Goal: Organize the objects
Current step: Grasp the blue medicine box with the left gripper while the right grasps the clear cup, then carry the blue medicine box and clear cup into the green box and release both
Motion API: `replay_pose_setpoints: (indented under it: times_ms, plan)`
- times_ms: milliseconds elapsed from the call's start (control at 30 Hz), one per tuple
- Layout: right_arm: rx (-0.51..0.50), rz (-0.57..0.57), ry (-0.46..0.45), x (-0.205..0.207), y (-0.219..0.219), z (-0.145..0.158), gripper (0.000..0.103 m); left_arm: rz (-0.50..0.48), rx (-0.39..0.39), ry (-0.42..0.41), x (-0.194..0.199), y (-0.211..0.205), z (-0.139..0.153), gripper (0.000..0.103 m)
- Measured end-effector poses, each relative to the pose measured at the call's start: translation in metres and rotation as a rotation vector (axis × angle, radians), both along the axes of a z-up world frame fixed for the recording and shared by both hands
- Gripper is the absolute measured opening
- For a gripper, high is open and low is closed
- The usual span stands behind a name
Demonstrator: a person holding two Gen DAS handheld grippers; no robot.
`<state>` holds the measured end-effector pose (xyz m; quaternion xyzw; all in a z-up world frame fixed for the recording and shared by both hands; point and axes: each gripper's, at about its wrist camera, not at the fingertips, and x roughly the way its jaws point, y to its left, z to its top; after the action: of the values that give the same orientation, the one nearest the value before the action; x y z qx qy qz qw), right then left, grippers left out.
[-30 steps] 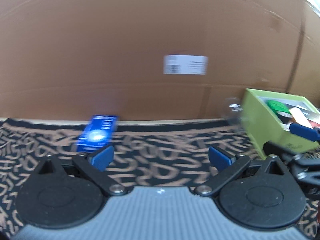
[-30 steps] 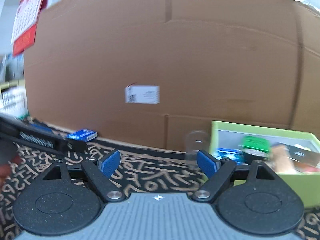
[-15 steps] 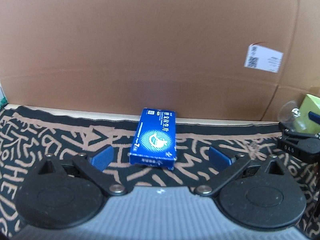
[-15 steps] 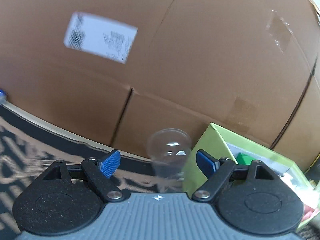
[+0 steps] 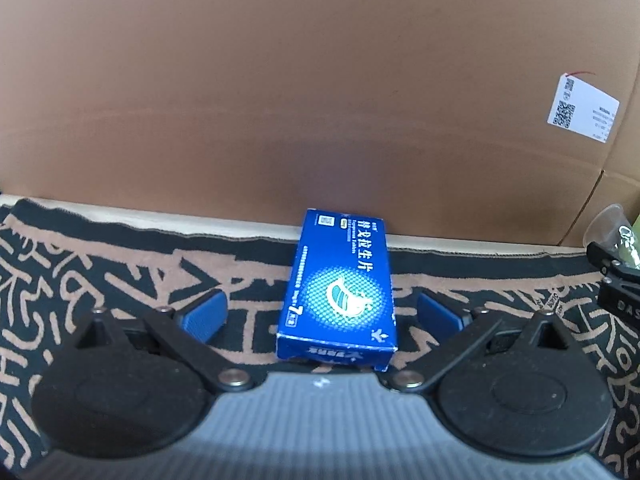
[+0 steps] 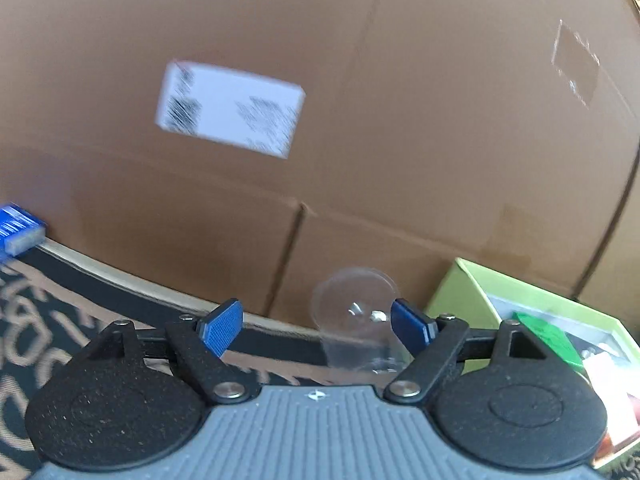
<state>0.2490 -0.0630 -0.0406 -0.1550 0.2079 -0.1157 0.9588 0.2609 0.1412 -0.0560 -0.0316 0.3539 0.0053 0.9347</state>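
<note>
A blue medicine box (image 5: 340, 284) lies flat on the patterned cloth, between the open fingers of my left gripper (image 5: 320, 314), untouched by the pads. Its far end shows at the left edge of the right wrist view (image 6: 18, 226). A clear plastic cup (image 6: 360, 320) stands by the cardboard wall, between the open fingers of my right gripper (image 6: 316, 326), close to the right pad. The cup also shows at the right edge of the left wrist view (image 5: 606, 230). A green box (image 6: 532, 320) holding several items stands right of the cup.
A large cardboard wall (image 5: 320, 100) with a white label (image 6: 230, 108) closes off the back. The black and tan patterned cloth (image 5: 100, 280) covers the table. The right gripper's body (image 5: 618, 288) shows at the right edge of the left wrist view.
My left gripper has swung left and closed in on the blue box, which now lies between its fingers. My right gripper has moved up to the clear cup, now between its fingers.
</note>
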Motion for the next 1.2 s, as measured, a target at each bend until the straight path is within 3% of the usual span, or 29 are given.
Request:
replay_pose_setpoints:
  times_ms: [100,200,267,333,467,567,667,733,800,867,933,1000,1033,1067,1200]
  plan:
    - [-0.07,-0.065,0.037,0.013,-0.003,-0.006,0.085,-0.016,0.041,-0.004,0.002,-0.007,0.0,0.103]
    - [-0.039,-0.055,0.103,0.023,-0.006,-0.008,0.088,-0.02,0.053,0.006,0.007,-0.01,0.0,0.103]
    - [0.009,0.057,0.071,0.01,-0.004,-0.001,0.084,-0.025,0.047,0.01,0.01,-0.011,0.001,0.103]
    - [0.133,0.236,0.004,-0.016,-0.005,0.013,0.079,-0.031,0.049,0.009,0.012,-0.011,0.001,0.103]
    - [0.098,0.123,-0.018,-0.024,-0.006,0.015,0.08,-0.03,0.082,0.022,0.018,-0.012,-0.002,0.101]
    - [0.168,0.041,-0.003,-0.029,-0.021,0.013,0.086,-0.033,0.081,0.031,0.02,-0.012,-0.004,0.097]
    - [0.234,0.056,0.046,-0.019,-0.03,0.013,0.086,-0.043,0.08,0.027,0.024,-0.014,-0.001,0.086]
    - [0.293,0.11,0.077,-0.012,-0.035,0.012,0.086,-0.066,0.079,0.026,0.025,-0.017,0.002,0.066]
    - [0.3,0.11,0.091,-0.004,-0.037,0.013,0.086,-0.1,0.084,0.03,0.026,-0.022,0.006,0.058]
    - [0.273,0.093,0.1,0.003,-0.038,0.013,0.086,-0.108,0.107,0.031,0.027,-0.025,0.007,0.06]
    - [0.267,0.09,0.143,0.013,-0.041,0.01,0.086,-0.093,0.128,0.03,0.031,-0.027,0.006,0.08]
    - [0.302,0.091,0.186,0.019,-0.047,0.008,0.075,-0.074,0.131,0.04,0.038,-0.026,0.004,0.088]
    - [0.339,0.113,0.184,0.017,-0.052,0.009,0.058,-0.071,0.115,0.043,0.041,-0.025,0.002,0.088]
    - [0.371,0.128,0.187,0.015,-0.055,0.01,0.056,-0.065,0.098,0.046,0.043,-0.024,0.002,0.088]
    - [0.401,0.162,0.179,-0.003,-0.059,0.013,0.053,-0.083,0.077,0.039,0.042,-0.026,0.006,0.056]
